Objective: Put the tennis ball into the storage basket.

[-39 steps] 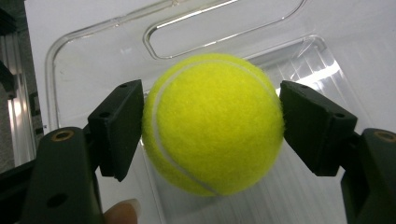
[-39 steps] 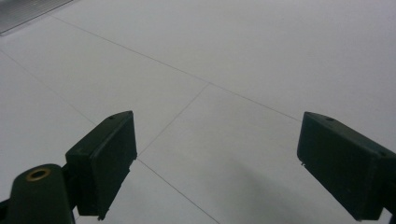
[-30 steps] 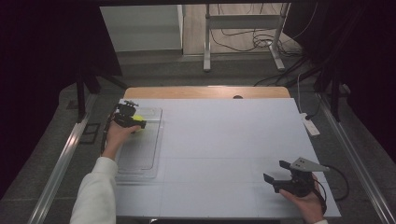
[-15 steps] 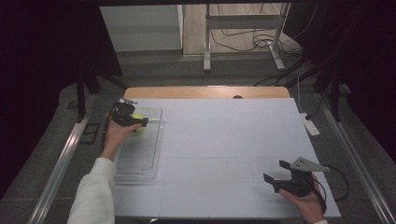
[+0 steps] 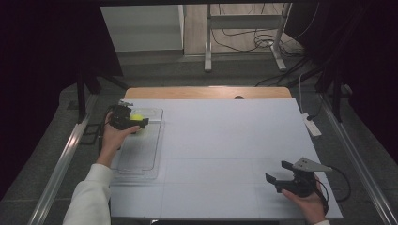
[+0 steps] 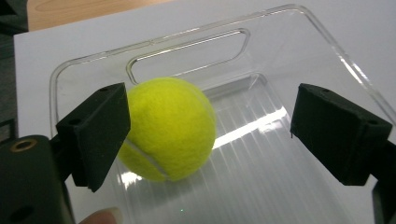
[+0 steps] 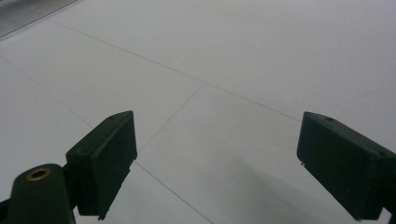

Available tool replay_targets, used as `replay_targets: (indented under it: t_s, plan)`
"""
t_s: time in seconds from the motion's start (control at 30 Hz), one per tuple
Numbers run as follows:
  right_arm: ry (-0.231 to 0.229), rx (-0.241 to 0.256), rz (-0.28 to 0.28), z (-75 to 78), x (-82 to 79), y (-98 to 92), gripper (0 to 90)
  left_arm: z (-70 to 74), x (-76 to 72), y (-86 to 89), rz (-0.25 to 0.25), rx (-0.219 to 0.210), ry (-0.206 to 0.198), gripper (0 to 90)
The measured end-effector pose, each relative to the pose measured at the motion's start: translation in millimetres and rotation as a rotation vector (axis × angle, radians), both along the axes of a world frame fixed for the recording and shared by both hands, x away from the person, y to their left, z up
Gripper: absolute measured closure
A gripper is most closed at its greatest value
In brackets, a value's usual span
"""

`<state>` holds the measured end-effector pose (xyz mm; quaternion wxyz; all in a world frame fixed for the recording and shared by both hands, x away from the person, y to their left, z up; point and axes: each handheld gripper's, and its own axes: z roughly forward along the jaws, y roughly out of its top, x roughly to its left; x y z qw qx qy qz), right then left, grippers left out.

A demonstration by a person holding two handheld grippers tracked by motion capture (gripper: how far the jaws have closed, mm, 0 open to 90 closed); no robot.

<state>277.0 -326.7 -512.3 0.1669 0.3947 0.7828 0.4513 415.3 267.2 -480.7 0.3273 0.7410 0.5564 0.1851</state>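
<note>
Tennis ball (image 6: pixel 166 128) in clear tray (image 6: pixel 299 186), ungrasped.
Left hand-held gripper (image 6: pixel 210 135) wide open around it; right hand-held gripper (image 7: pixel 215 163) open, empty, above the table (image 7: pixel 233 56).

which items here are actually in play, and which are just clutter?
In play: tennis ball; clear tray it sits in; left gripper, jaws open around the ball.

Lying about: right gripper, open over bare table; white power strip at the table's right edge.
</note>
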Motion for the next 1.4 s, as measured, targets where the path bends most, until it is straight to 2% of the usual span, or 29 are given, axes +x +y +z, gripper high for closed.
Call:
replay_targets:
  t_s: [0.13,0.27,0.47,0.53,0.63,0.7,0.87,0.93,1.0,1.2,1.4]
  plan:
    - [0.002,0.004,-0.001,-0.4,0.8,-0.8,12.3,2.3,-4.8,1.2,-0.011,-0.021,-0.022,12.7]
    - [0.003,0.005,0.003,-0.7,4.4,-0.3,12.4,5.1,-10.0,0.9,-0.016,-0.061,-0.045,12.9]
    - [0.000,-0.004,0.010,0.2,4.8,1.8,12.4,8.9,-17.8,-1.1,-0.030,-0.073,-0.071,13.0]
    - [0.002,-0.003,0.005,0.8,4.0,1.2,12.4,10.8,-21.4,-2.2,-0.042,-0.101,-0.080,13.0]
    - [0.006,-0.008,-0.001,0.9,3.6,0.9,12.4,14.9,-28.3,-6.4,-0.051,-0.093,-0.111,13.3]
    - [0.008,-0.009,-0.005,1.0,2.7,0.3,12.4,18.9,-35.0,-9.1,-0.061,-0.109,-0.133,13.4]
    - [0.008,-0.012,-0.017,1.4,0.3,-1.5,12.4,24.1,-45.5,-13.9,-0.093,-0.123,-0.151,13.4]
    - [0.007,-0.013,-0.025,1.7,-0.7,-2.5,12.4,28.2,-52.8,-18.3,-0.108,-0.106,-0.175,13.8]
    - [0.005,-0.010,-0.033,2.3,-1.1,-3.8,12.4,31.0,-58.0,-21.7,-0.127,-0.111,-0.185,13.6]
    - [0.001,-0.012,-0.036,2.8,-0.8,-3.9,12.4,34.8,-72.2,-31.0,-0.177,-0.124,-0.197,13.4]
    - [-0.001,-0.012,-0.032,3.1,-0.2,-2.7,12.4,31.0,-84.9,-39.3,-0.218,-0.156,-0.197,13.2]
